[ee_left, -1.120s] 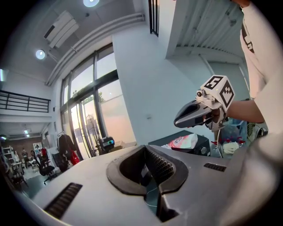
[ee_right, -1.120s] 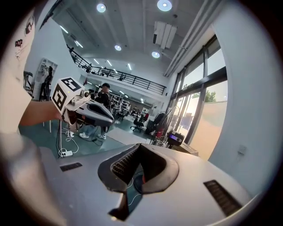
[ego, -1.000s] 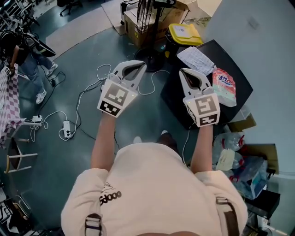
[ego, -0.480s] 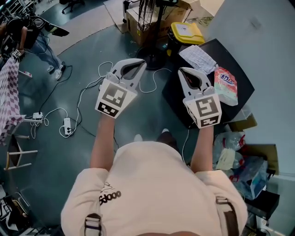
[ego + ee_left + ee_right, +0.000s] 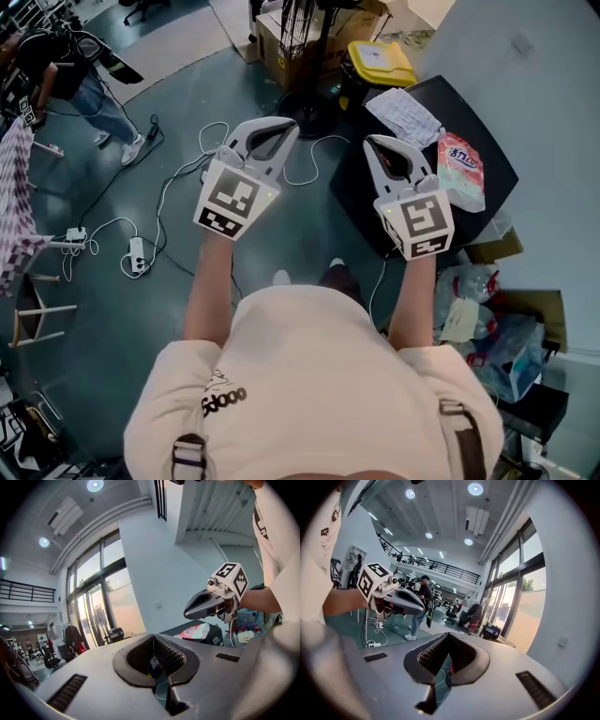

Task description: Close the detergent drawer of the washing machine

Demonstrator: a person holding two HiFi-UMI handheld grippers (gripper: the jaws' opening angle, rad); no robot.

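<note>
Though my white left tongs (image 5: 287,129) and right tongs (image 5: 369,143) have held still, both closed and empty, no detergent drawer shows; pink plastic pouch (image 5: 461,169) lies at two o'clock.

Pale grey plastic right gripper (image 5: 448,635) fills the lower frame, jaws together, nothing between them; at upper left, the left gripper (image 5: 417,606) with its black-and-white marker cube; behind it, a person (image 5: 424,591) standing.

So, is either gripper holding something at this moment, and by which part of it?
Nothing is held. The left gripper and the right gripper both have their jaws shut together, with nothing between them.
</note>
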